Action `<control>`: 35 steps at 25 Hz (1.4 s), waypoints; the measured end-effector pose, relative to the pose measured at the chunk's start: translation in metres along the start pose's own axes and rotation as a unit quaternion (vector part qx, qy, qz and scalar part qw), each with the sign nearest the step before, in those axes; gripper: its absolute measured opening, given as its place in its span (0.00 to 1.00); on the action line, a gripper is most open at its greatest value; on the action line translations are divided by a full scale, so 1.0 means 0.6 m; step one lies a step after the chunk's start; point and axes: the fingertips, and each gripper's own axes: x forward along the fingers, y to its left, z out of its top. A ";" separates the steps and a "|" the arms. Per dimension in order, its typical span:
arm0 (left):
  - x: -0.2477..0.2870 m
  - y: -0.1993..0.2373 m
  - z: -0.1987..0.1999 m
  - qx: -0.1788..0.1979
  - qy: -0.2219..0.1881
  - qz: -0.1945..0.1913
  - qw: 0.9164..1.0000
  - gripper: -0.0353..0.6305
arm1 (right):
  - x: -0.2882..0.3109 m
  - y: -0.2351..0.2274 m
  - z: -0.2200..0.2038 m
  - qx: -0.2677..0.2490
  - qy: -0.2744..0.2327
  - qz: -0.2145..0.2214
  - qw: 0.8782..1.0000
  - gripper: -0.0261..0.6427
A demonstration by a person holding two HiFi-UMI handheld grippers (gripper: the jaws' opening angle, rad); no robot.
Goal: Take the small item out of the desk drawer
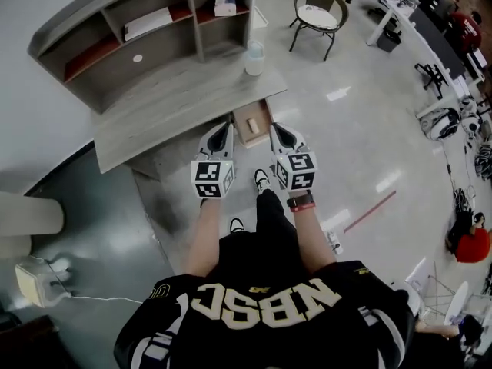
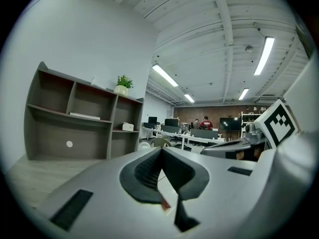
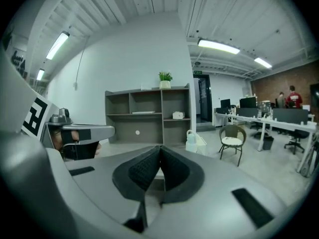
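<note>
Jaws shut and empty on both: left gripper point(image 1: 227, 127) and right gripper point(image 1: 275, 127) are held flanking the open desk drawer point(image 1: 248, 137) (contents indistinct).

Two grippers show: the left gripper point(image 1: 227, 127) and the right gripper point(image 1: 274, 127). There is one desk point(image 1: 177, 106), with one shelf unit point(image 1: 196, 14) along its back edge and one white jug point(image 1: 254, 58) at its right edge. One open drawer point(image 1: 250, 123) sits under the front edge. The shelves hold one white box point(image 1: 225, 4) and one flat white stack point(image 1: 147, 23), and one potted plant point(image 3: 165, 79) stands on top. One chair point(image 1: 317, 15) stands on the floor.
</note>
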 end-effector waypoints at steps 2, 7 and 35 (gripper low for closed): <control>0.025 0.017 -0.016 -0.005 0.006 0.011 1.000 0.07 | 0.033 -0.013 -0.013 -0.004 0.013 0.010 1.000 0.05; 0.083 0.043 -0.059 -0.024 0.031 0.026 0.999 0.07 | 0.105 -0.041 -0.047 -0.003 0.049 0.035 0.998 0.05; 0.211 0.108 -0.308 -0.096 0.170 0.068 0.978 0.07 | 0.334 -0.117 -0.355 -0.004 0.246 0.110 0.963 0.11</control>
